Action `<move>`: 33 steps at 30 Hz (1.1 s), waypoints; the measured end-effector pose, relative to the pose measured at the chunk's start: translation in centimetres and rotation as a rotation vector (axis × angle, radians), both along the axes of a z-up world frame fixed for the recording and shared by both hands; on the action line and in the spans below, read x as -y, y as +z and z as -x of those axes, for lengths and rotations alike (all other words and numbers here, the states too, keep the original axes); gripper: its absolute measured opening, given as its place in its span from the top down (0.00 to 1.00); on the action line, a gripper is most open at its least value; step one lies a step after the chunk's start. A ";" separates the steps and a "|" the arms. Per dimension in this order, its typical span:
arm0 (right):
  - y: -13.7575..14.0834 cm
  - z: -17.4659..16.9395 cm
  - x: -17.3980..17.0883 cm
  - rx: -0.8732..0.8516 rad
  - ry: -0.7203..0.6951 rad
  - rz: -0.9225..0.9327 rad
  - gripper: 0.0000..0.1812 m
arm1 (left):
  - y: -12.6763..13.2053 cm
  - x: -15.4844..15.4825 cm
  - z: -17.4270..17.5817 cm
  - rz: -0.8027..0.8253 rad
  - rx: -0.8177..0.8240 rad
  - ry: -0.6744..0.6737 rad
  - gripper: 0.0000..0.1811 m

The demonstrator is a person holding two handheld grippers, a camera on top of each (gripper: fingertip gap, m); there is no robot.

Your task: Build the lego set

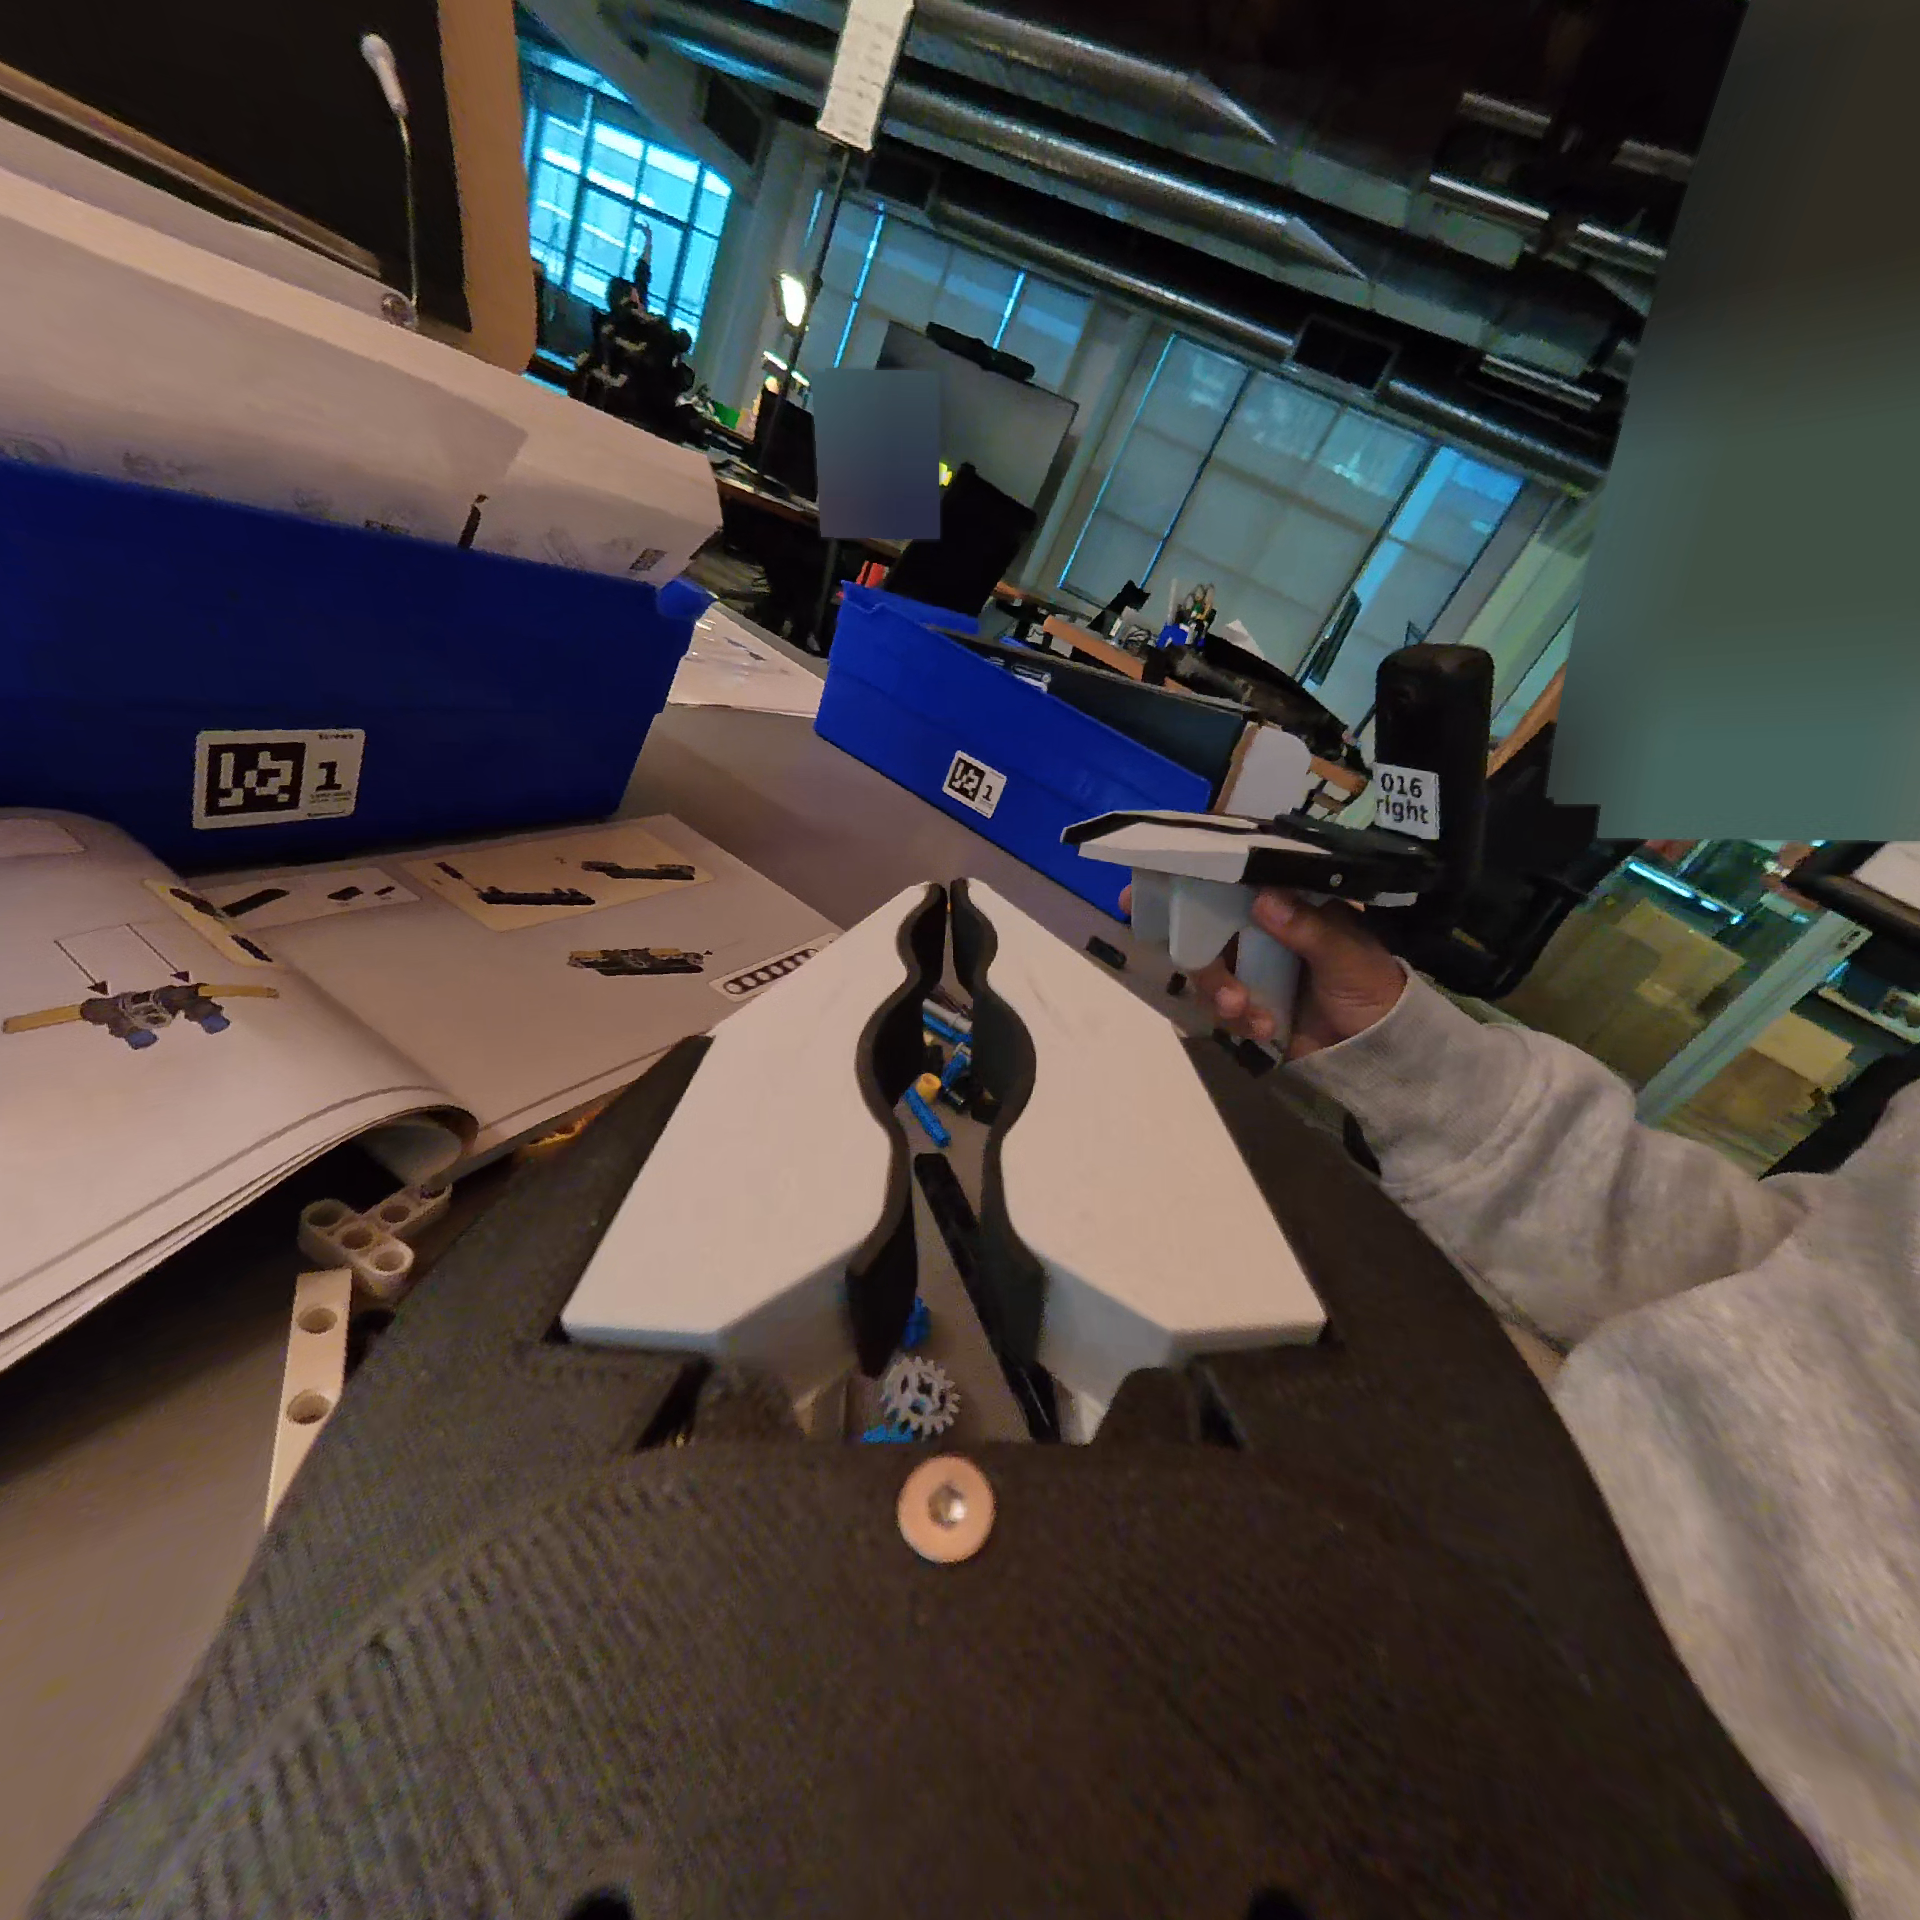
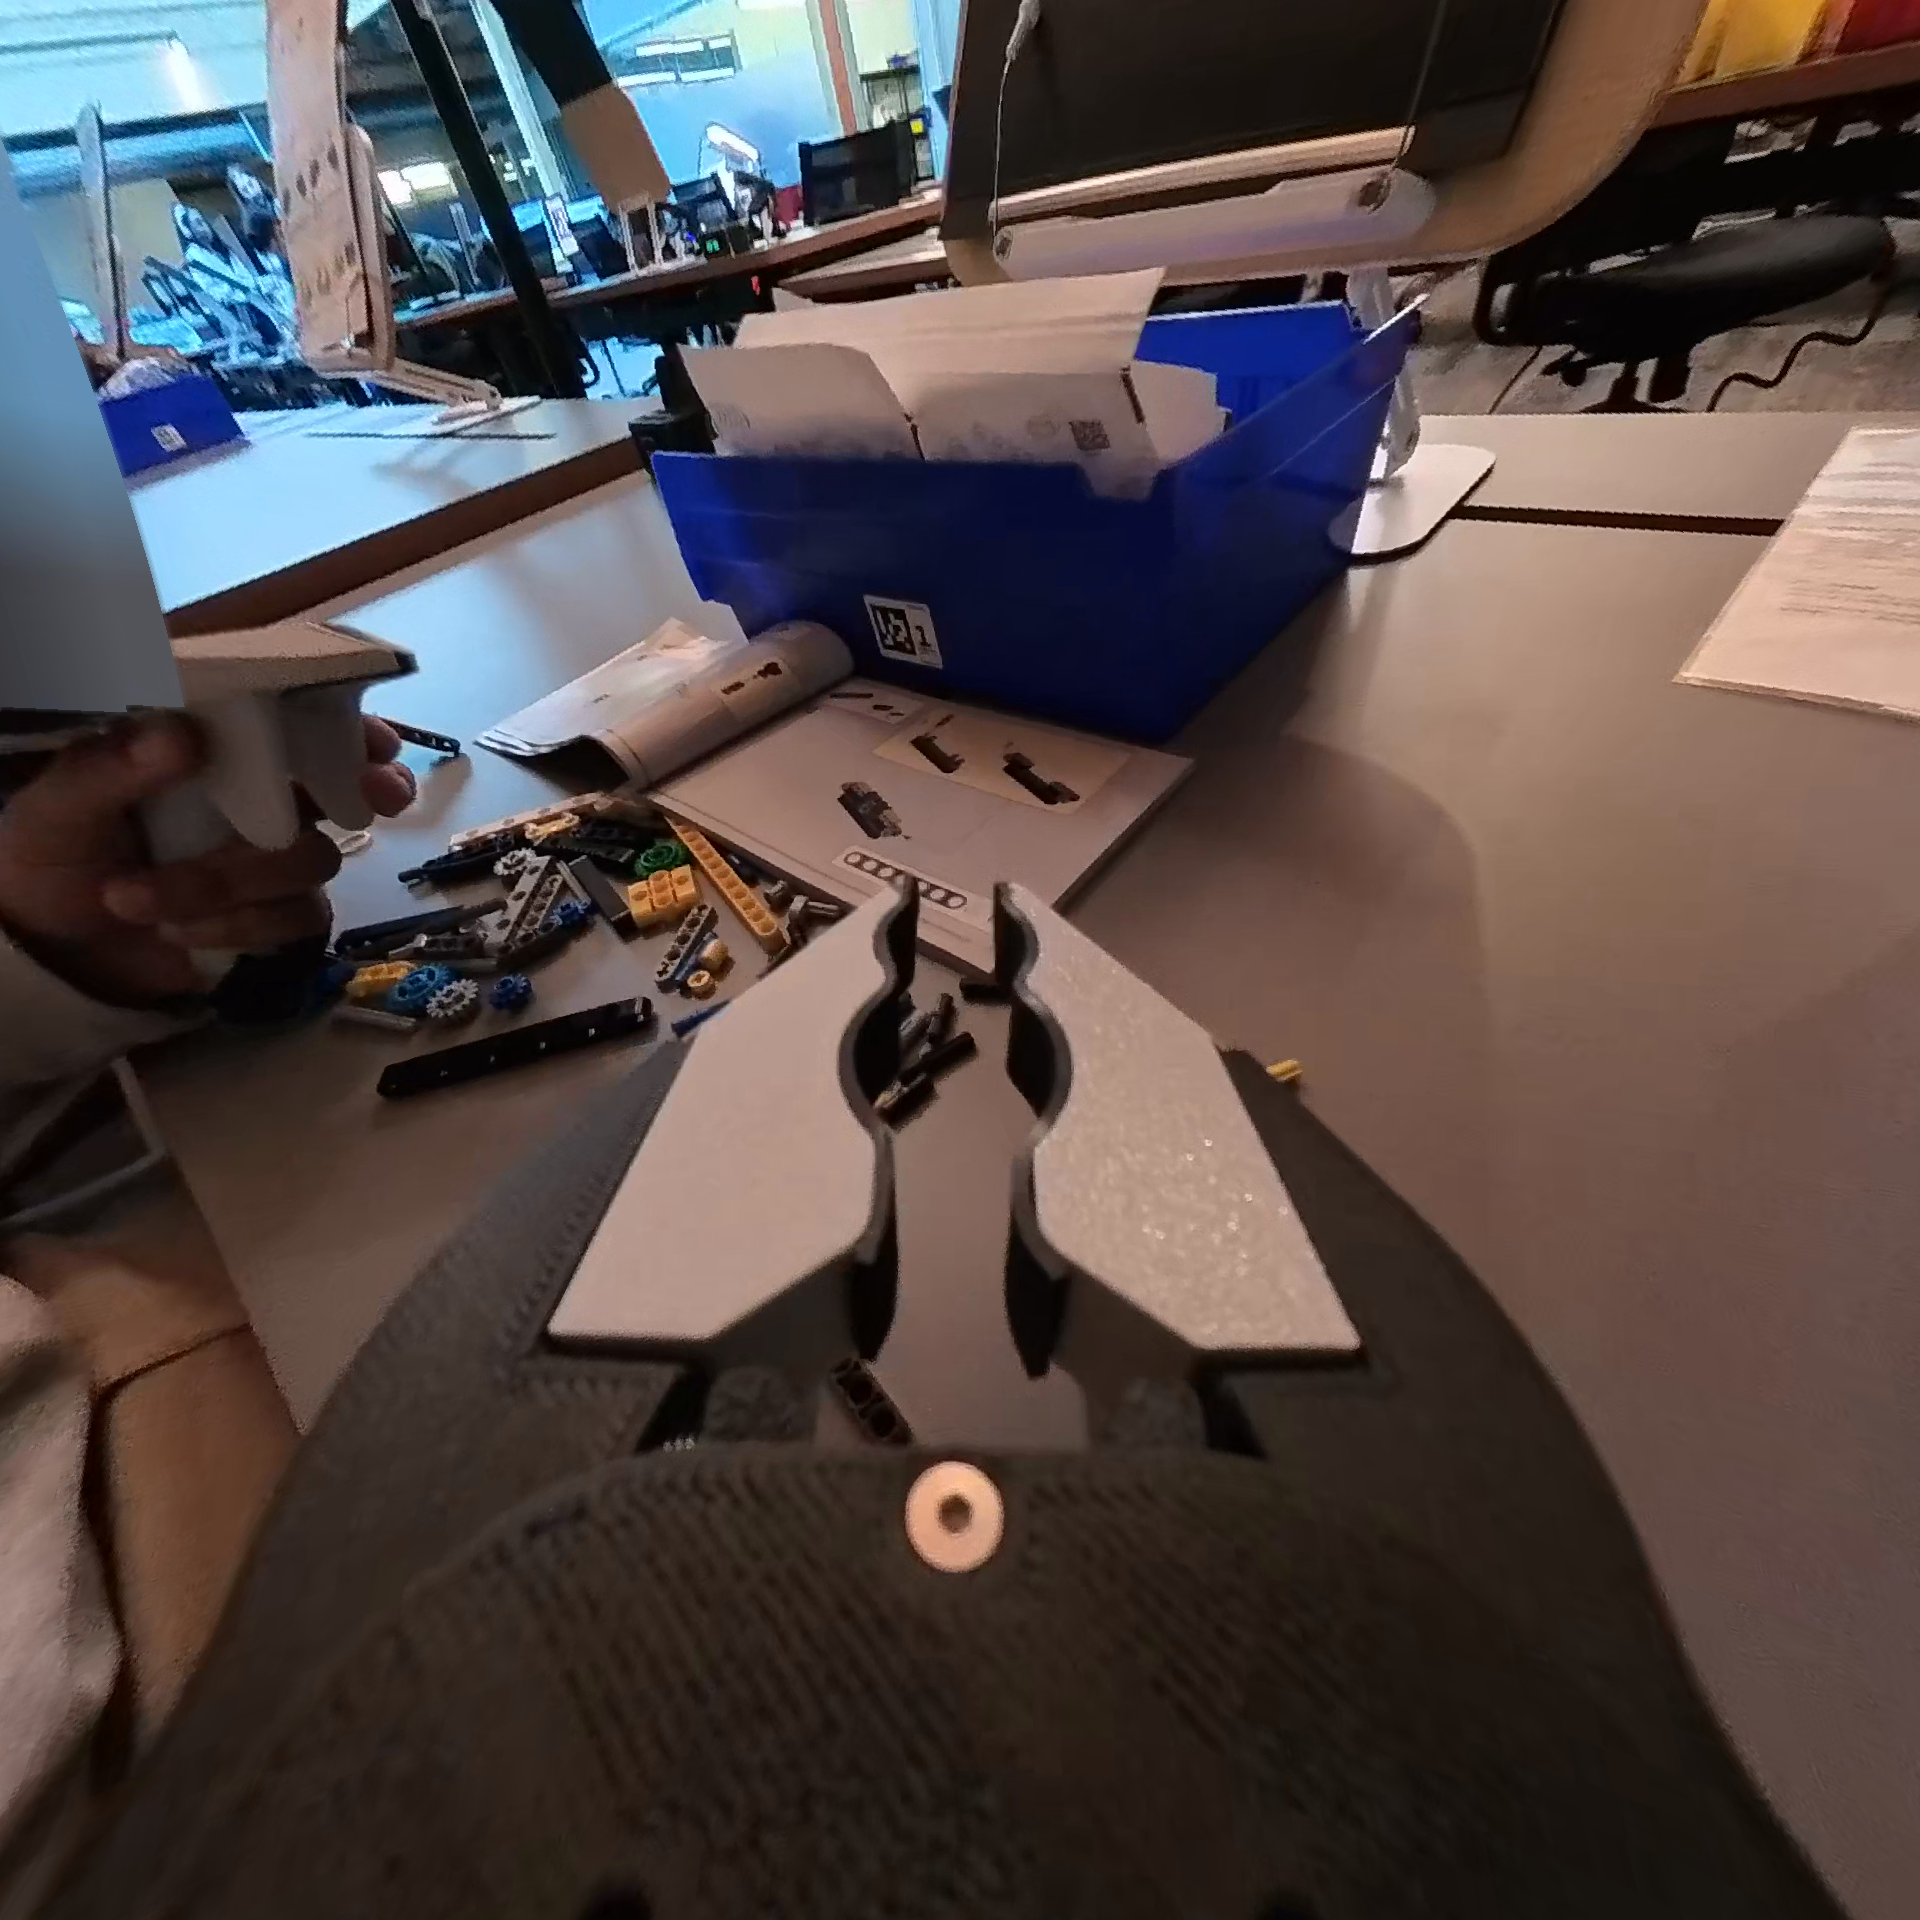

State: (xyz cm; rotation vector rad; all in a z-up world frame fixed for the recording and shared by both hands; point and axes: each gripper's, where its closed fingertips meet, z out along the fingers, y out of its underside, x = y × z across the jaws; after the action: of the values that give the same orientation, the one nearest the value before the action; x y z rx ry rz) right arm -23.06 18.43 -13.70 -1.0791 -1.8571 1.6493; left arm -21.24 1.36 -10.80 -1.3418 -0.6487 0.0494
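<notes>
Loose lego pieces (image 2: pixel 582 894) lie in a pile on the grey table, with a long black beam (image 2: pixel 520 1044) in front of them. The open instruction booklet (image 2: pixel 914 790) lies behind the pile; it also shows in the left wrist view (image 1: pixel 312 997). My left gripper (image 1: pixel 951 888) is shut with its tips touching and nothing between them; it hovers over small blue pins (image 1: pixel 925 1101) and a grey gear (image 1: pixel 920 1392). My right gripper (image 2: pixel 958 902) is open by a narrow gap and empty, above several small black pins (image 2: pixel 925 1049). A hand holds each gripper.
A blue bin (image 2: pixel 1039 582) with paper boxes stands behind the booklet. A second blue bin (image 1: pixel 997 748) sits farther back. White beams (image 1: pixel 358 1236) lie under the booklet's edge. A paper sheet (image 2: pixel 1829 582) lies at the right, and a monitor stand (image 2: pixel 1413 488) is behind the bin. Across from one pair of fingers to the other is roughly 20 cm. To the grey gear (image 1: pixel 920 1392): left tips about 11 cm, right tips about 20 cm. Look for it in the right wrist view (image 2: pixel 457 998) too.
</notes>
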 end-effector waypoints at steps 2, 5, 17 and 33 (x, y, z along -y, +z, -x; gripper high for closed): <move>-0.3 0.1 0.2 0.005 -0.004 -0.026 0.93 | 0.0 -0.1 -0.1 0.000 -0.009 0.001 1.00; -0.5 0.1 0.3 0.009 -0.005 -0.051 0.93 | 0.2 -0.2 -0.4 -0.014 -0.015 -0.009 1.00; -1.0 0.3 0.4 0.046 0.001 -0.057 0.92 | 0.3 -1.6 -1.8 0.020 -0.058 -0.054 0.99; -1.6 0.5 0.6 0.085 0.011 -0.060 0.92 | 1.0 -1.3 -1.4 0.029 -0.176 0.091 1.00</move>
State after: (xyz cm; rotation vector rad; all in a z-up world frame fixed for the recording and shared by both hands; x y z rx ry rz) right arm -23.59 17.85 -15.27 -1.1319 -1.9572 1.5655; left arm -19.83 2.67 -9.83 -1.3188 -0.5615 0.2484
